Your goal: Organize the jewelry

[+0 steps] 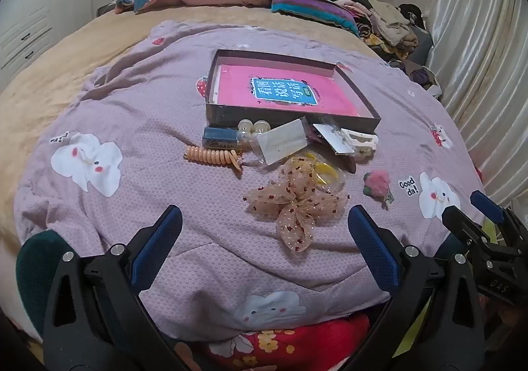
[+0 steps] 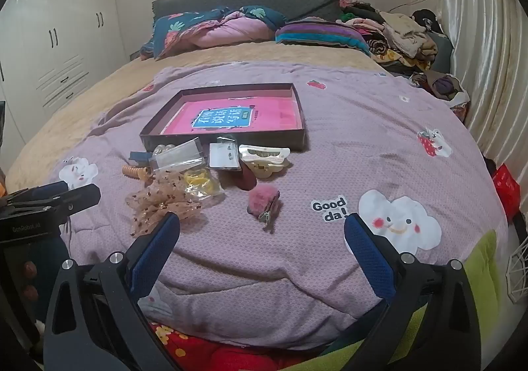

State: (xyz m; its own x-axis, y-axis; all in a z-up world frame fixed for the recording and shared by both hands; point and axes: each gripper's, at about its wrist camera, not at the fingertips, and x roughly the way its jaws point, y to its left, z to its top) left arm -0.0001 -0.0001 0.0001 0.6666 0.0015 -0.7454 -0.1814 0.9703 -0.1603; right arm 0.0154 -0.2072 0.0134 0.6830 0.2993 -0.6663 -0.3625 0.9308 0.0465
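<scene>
Nothing sorted yet. Lying heaped on quilt just before box: bow, coil tie, pink clip. Hovering near, released, holding nothing: left gripper, right gripper.

Each black plastic two-finger gripper wore blue textured pads, silver screws (one body stamped "GenRobot.ai").

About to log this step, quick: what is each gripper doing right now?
Left gripper: open, holding nothing, above the quilt.
Right gripper: open, holding nothing.
</scene>
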